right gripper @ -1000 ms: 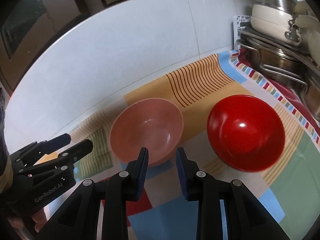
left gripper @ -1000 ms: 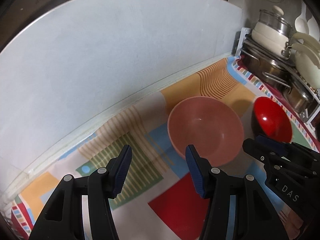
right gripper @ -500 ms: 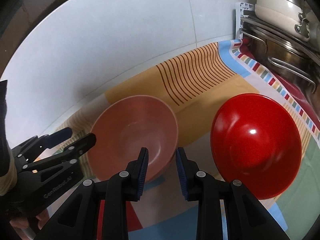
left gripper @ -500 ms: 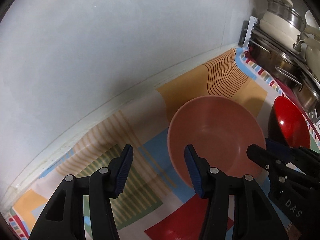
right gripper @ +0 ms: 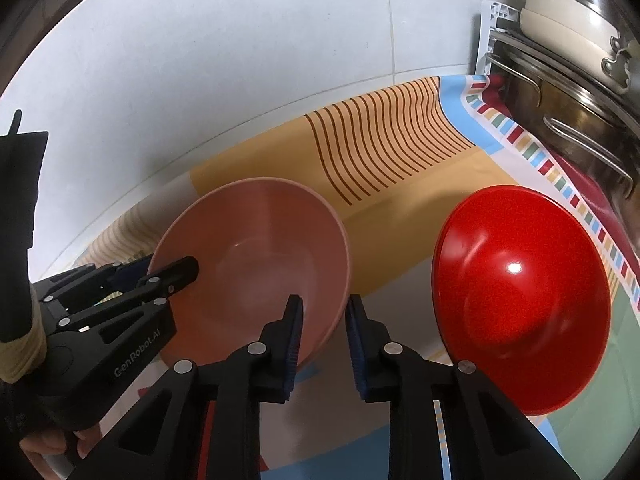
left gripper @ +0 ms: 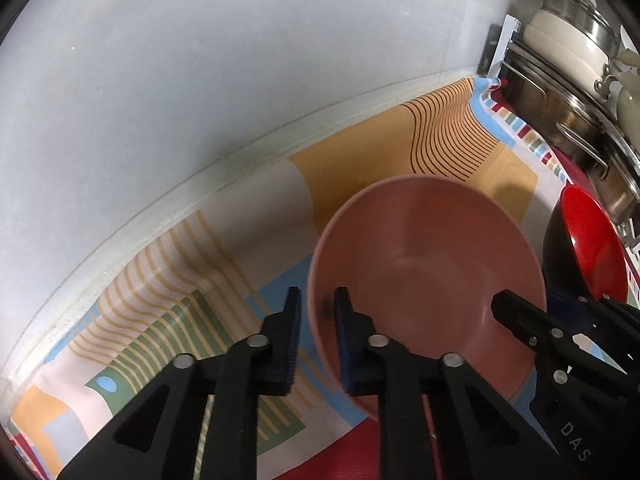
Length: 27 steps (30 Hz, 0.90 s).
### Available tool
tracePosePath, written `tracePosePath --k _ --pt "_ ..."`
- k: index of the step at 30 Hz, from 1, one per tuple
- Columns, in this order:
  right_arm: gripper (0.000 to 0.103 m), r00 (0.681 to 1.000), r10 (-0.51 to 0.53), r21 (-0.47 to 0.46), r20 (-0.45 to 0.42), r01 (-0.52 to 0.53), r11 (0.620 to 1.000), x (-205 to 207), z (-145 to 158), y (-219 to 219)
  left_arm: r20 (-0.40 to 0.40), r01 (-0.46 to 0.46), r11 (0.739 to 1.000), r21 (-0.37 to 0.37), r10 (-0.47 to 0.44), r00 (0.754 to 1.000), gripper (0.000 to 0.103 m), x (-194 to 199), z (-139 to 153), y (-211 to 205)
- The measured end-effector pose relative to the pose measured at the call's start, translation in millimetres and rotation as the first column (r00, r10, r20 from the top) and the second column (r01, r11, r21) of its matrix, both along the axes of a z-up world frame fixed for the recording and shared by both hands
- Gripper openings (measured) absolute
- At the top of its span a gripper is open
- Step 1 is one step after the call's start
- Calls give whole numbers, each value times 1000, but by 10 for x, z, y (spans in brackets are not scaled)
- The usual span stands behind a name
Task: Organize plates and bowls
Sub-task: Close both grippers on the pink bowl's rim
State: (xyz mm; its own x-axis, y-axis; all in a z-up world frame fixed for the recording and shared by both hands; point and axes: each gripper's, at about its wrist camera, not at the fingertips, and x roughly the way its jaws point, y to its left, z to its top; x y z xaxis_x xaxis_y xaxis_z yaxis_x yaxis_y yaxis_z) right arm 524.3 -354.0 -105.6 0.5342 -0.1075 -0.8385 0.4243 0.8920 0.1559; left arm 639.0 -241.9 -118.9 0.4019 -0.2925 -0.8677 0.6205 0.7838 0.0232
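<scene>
A patterned cloth (right gripper: 400, 208) covers the desk under a white tiled wall. Nearest, the left tongs (left gripper: 316, 312) straddle the pink bowl's (left gripper: 424, 256) left rim, not visibly pinching it; the right tongs (right gripper: 322, 312) bracket its right rim, a gap showing. The red bowl (right gripper: 520, 300) sits just beside, toward the pots (right gripper: 568, 92) at the far right corner. Lifting on such thin grips could tip the pink bowl into its neighbour.

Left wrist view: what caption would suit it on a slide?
Left gripper straddles the pink bowl rim on a patterned cloth.
</scene>
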Motion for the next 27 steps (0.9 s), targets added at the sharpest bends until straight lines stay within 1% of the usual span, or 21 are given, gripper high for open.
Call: tracePosePath --k 3,8,14,27 --pt "20 1000 4 -17 0 -4 1000 6 15 17 4 -7 1000 2 7 1000 12 -11 3 -11" --pt "19 1000 4 -20 2 -4 1000 -6 36 31 20 -14 1000 -2 14 1000 12 -52 89 48" --pt "19 1000 13 -25 27 -12 1000 -73 163 97 37 -26 1000 -16 27 999 12 -119 240 175" --pt "19 995 64 -15 72 -64 998 -375 466 252 63 -66 996 -63 69 996 12 -502 626 534"
